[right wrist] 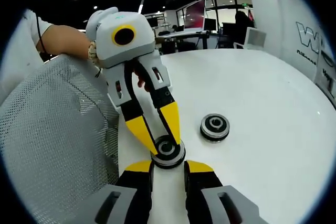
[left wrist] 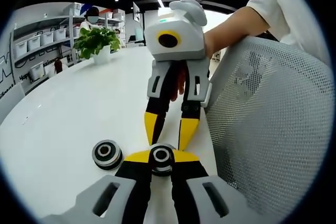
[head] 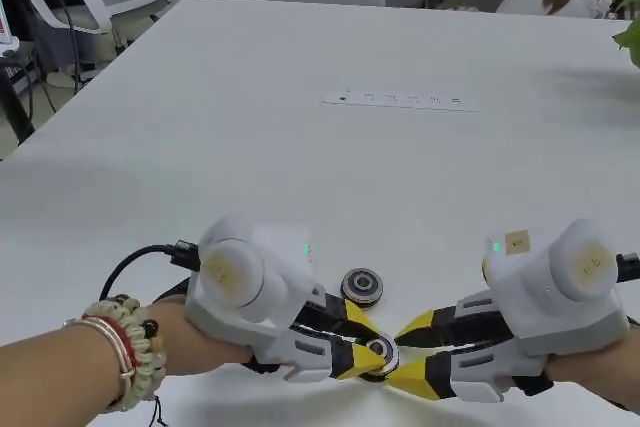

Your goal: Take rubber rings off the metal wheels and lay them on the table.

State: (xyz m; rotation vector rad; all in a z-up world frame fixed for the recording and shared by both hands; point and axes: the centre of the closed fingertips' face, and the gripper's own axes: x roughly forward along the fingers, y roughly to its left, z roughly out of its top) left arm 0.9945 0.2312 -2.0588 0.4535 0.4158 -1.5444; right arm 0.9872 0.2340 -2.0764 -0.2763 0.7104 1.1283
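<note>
The white table (head: 300, 147) ran well away from the person, with a power strip (head: 400, 100) lying flat near its far middle and a potted plant (left wrist: 97, 40) at a far corner. A mesh chair back (left wrist: 268, 129) stood just off the near edge. The work sat close to that edge, likely so that both hands stayed steady and within easy reach.

One metal wheel (left wrist: 161, 158) rested on the table between the two tools, which met it head-on from opposite sides. The left gripper (head: 362, 349) came in from the left, and its jaws were clamped on the wheel's two sides, most likely to pin the hub in place. The right gripper (head: 400, 352) came in from the right. Its jaws stood a little apart with their yellow tips set against the wheel's rim. I could not tell whether they were pinching or only touching. That placement suggested they were meant to catch the black rubber ring (right wrist: 169, 164) and peel it off while the other tool held the wheel. The ring was on the wheel, so the step was not yet done.

A second wheel (head: 362, 285) lay flat just beyond the first, apart from both tools, with its ring on too. It had probably been parked there to wait its turn.
</note>
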